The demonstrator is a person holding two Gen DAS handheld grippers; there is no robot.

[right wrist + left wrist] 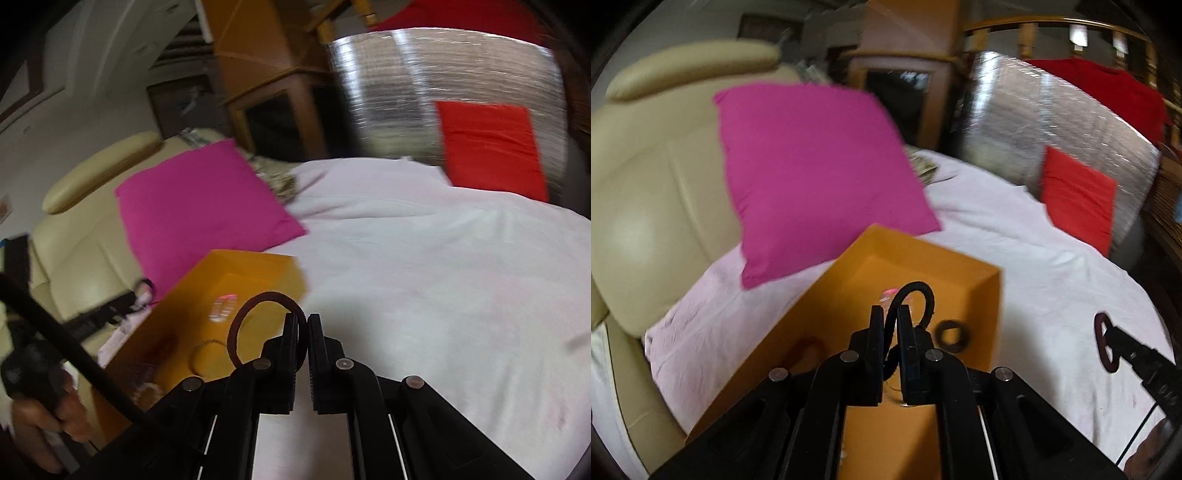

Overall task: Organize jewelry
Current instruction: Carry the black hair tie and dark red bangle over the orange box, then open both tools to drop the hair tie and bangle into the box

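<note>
Right, my left gripper [890,314] pinches a black corded bangle [916,295] above the orange cardboard box [982,295]; my right gripper [303,321] nips a ribbed dark-red ring bracelet [258,299] over the bed's white sheet [443,277].

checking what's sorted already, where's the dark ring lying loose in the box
In the left wrist view the dark ring lies on the floor of the orange box, near its right wall, just right of the left tongs.
</note>
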